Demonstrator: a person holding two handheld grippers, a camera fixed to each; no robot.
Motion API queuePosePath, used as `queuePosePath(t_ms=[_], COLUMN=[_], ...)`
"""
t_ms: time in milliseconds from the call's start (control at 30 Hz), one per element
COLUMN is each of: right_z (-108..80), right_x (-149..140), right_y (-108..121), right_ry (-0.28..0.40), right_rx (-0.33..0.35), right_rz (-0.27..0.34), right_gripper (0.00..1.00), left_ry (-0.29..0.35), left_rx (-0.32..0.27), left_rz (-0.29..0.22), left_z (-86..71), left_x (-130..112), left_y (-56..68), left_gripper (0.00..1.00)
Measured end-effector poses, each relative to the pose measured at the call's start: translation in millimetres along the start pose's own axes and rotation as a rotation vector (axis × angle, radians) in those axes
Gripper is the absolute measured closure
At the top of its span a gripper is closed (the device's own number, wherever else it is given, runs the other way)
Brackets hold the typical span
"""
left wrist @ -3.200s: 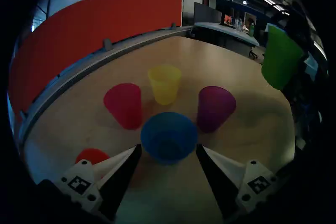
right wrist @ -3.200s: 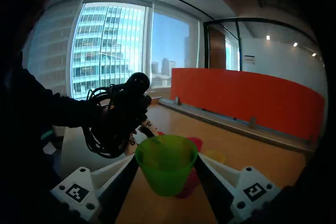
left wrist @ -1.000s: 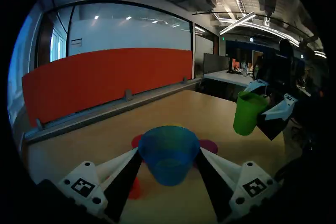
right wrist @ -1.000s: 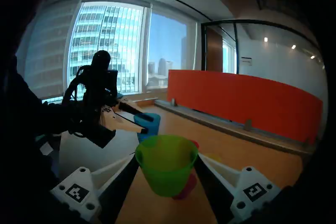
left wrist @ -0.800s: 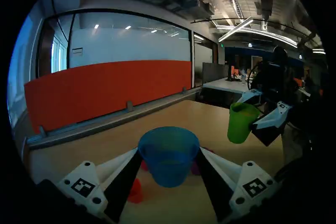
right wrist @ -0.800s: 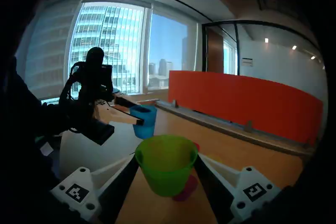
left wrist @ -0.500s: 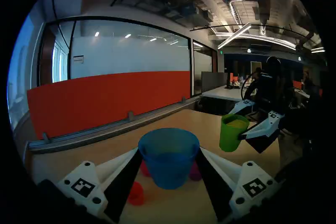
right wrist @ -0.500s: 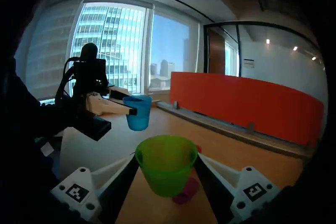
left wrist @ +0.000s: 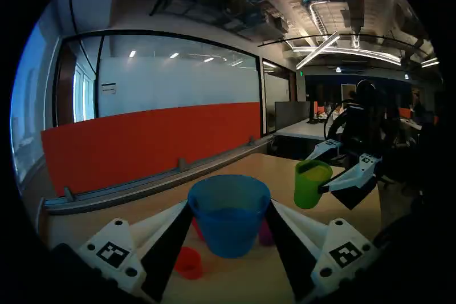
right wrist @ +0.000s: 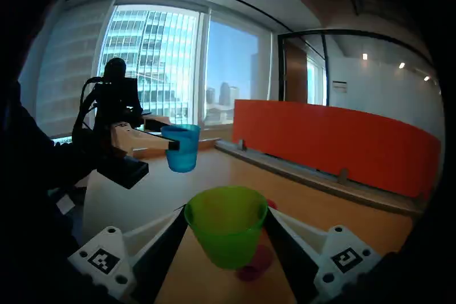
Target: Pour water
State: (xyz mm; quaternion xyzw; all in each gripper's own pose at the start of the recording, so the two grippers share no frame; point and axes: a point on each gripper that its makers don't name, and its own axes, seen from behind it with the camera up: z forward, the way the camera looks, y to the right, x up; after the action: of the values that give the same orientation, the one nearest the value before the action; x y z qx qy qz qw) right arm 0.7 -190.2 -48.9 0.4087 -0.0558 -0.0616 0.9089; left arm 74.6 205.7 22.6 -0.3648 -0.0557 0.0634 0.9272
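Clamping a blue cup (left wrist: 229,218) between its two dark, wedge-shaped fingers, the left gripper (left wrist: 228,208) holds it upright by the side walls, with the rim just above the fingertips. White finger mounts with square black-and-white markers flare out behind. The cup is smooth, slightly translucent plastic that tapers to a narrower base, and it hangs clear above the table (left wrist: 251,281). Whether it holds water I cannot tell.

The right gripper (right wrist: 226,221) is likewise closed on a green cup (right wrist: 227,235) of the same tapered shape. That cup is upright, with both fingers pressing its sides, and it too is lifted off the tabletop. In the left gripper view the green cup sits to the right and farther off, apart from the blue one and at about the same height. In the right gripper view the blue cup shows up and to the left.

On the pale wooden table below stand a low red cup (left wrist: 188,262) and a purple cup (left wrist: 265,234), the purple one partly hidden behind the blue cup. A matte orange partition (left wrist: 154,138) runs along the far table edge.
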Motion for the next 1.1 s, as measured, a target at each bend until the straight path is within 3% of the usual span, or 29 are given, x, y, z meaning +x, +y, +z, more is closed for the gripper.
queuePosePath(t_ms=[567, 1100], right_z=[17.1, 34.8], right_x=[11, 22], right_y=[-11, -27], right_ry=[0.02, 0.042], right_rx=[0.042, 0.106], right_rz=[0.017, 0.034], right_gripper=[0.06, 0.07], left_ry=[0.041, 0.118], left_rx=[0.012, 0.042], left_rz=[0.033, 0.16], left_z=[-12.6, -28.5], left_x=[13, 39], left_y=[-4.6, -5.0], left_gripper=[0.14, 0.14])
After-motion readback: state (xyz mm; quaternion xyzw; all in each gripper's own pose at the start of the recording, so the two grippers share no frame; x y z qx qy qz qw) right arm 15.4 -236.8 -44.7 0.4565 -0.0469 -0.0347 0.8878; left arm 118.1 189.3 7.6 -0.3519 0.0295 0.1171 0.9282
